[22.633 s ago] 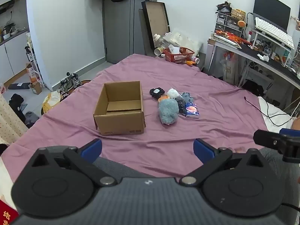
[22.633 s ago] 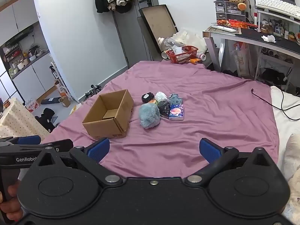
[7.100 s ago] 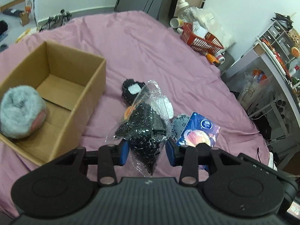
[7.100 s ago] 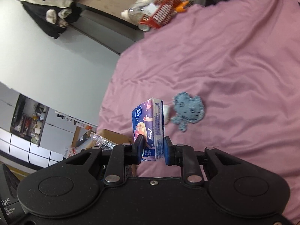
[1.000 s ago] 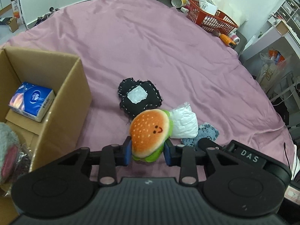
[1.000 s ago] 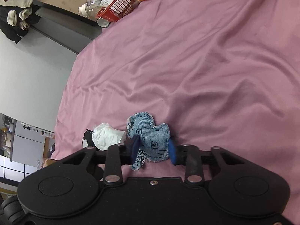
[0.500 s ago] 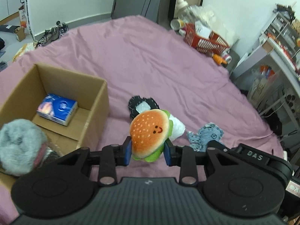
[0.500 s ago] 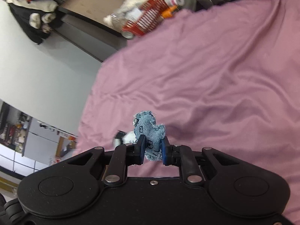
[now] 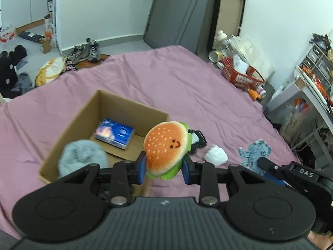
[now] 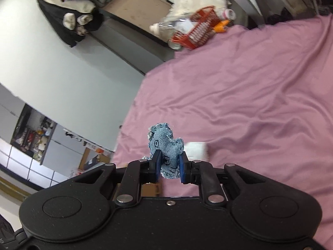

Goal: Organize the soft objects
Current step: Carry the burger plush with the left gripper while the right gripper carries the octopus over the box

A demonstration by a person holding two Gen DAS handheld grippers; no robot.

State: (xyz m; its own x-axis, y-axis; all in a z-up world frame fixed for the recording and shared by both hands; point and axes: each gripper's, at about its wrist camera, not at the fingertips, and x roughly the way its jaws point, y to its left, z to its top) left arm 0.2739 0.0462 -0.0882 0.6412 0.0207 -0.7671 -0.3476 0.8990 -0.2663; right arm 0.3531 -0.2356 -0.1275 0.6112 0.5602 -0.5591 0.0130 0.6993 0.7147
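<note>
My left gripper is shut on a plush hamburger, held above the bed beside the open cardboard box. Inside the box lie a blue tissue pack and a grey fluffy toy. My right gripper is shut on a blue denim patch toy, lifted off the pink sheet; the same patch shows at the right in the left wrist view. A white soft bundle and a black-and-white patch toy lie on the sheet.
The pink bedsheet spreads around the box. A red basket with bottles stands past the bed's far edge, a desk on the right, shoes and clutter on the floor to the left.
Both grippers have risen. The left one carried the hamburger up and toward the box, which now shows more fully. The right one closed on the denim patch and lifted it off the sheet.
</note>
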